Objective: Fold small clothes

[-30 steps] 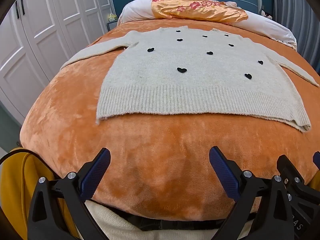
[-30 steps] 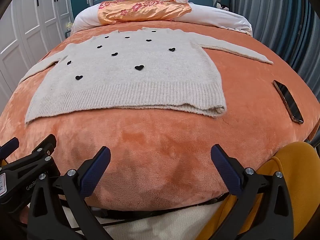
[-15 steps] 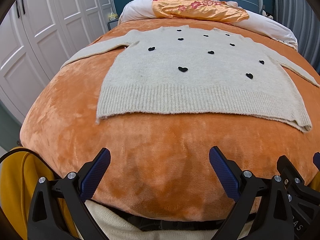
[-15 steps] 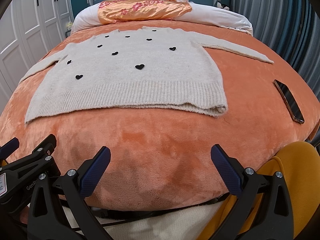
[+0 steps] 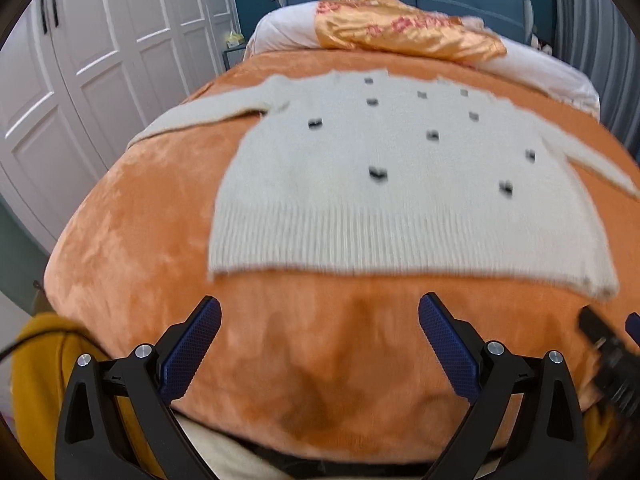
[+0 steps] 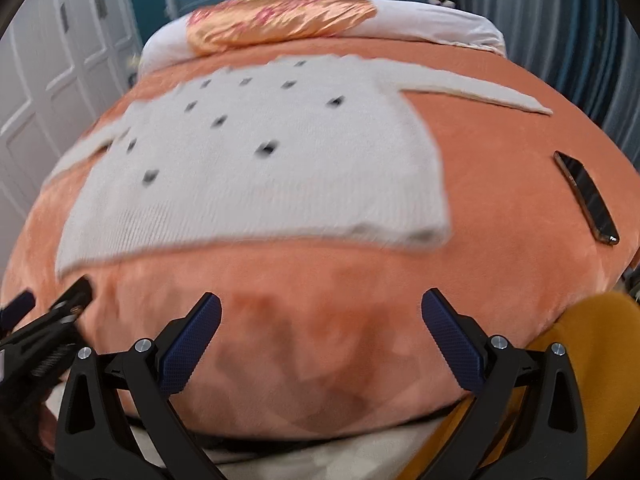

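Observation:
A cream knit sweater (image 5: 384, 184) with small black hearts lies flat and spread on the orange bedspread (image 5: 160, 216), hem nearest me, sleeves out to both sides. It also shows in the right wrist view (image 6: 260, 160). My left gripper (image 5: 320, 336) is open and empty, above the bed's near edge, short of the hem. My right gripper (image 6: 320, 336) is open and empty, likewise short of the hem. Both views are blurred by motion.
A dark phone (image 6: 586, 196) lies on the bedspread right of the sweater. An orange floral cloth (image 5: 404, 36) and white pillows (image 5: 280, 30) sit at the head of the bed. White wardrobe doors (image 5: 100, 60) stand to the left.
Both grippers have moved forward and up toward the sweater; the right wrist view has tilted. Both stay open and the sweater has not moved.

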